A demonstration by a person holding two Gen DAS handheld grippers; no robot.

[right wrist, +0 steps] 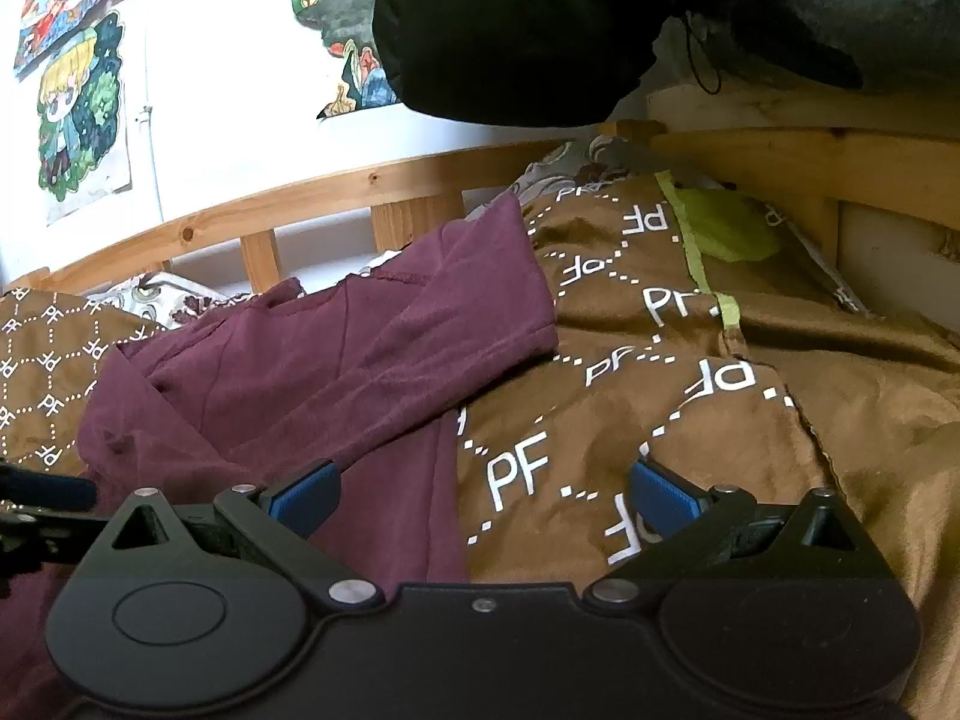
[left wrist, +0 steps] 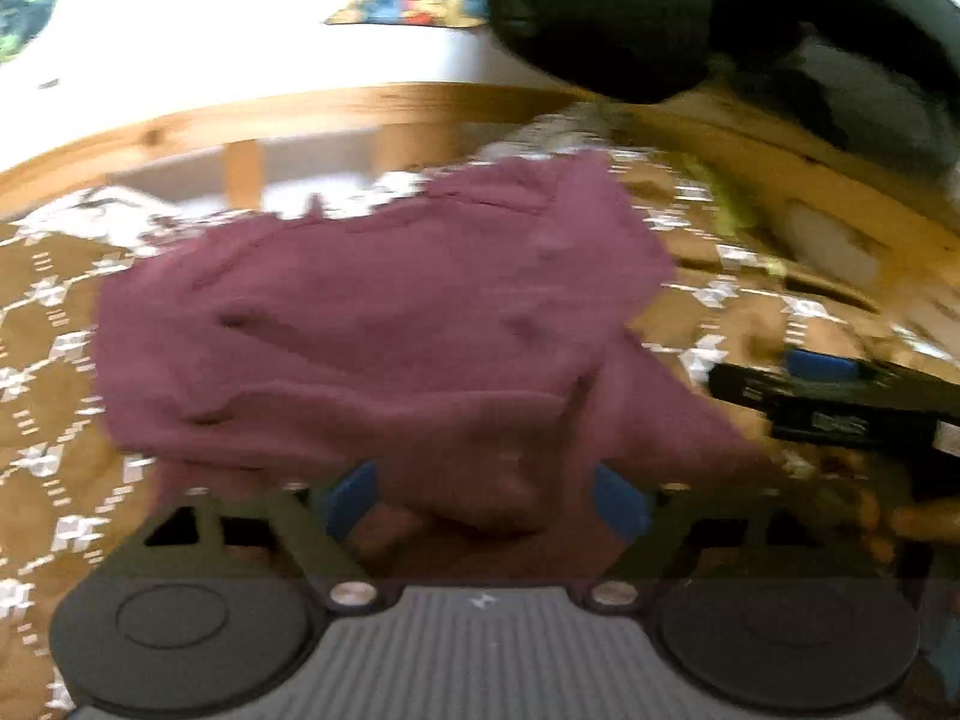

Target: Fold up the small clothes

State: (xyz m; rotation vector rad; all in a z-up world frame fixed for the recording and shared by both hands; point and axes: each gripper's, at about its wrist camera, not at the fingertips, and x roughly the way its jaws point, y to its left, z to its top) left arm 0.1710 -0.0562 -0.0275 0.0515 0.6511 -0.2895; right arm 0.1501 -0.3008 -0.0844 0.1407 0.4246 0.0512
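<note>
The left claw [left wrist: 486, 501] stands wide, its blue pads [left wrist: 351, 498] apart on either side of a hanging fold of the maroon knit garment [left wrist: 384, 324]; the pads do not press on the cloth, though the left wrist view is blurred. The right claw [right wrist: 483, 495] is wide too, with nothing between its blue pads [right wrist: 663, 495]; its left pad sits just over the garment's near edge and its right pad over the brown blanket with white PF lettering [right wrist: 600, 420]. The garment [right wrist: 336, 360] lies crumpled on that blanket, toward the left side of the bed, one sleeve reaching up toward the wooden bed rail [right wrist: 336, 198] at the far edge. The tip of the left claw shows at the left edge of the right wrist view, beside the garment. A lime-green trimmed patch [right wrist: 720, 234] lies near the bed's far right corner. Behind the rail a white wall carries colourful cartoon posters [right wrist: 78, 120], and a black bulky cloth mass [right wrist: 510, 30] hangs over the far edge.
</note>
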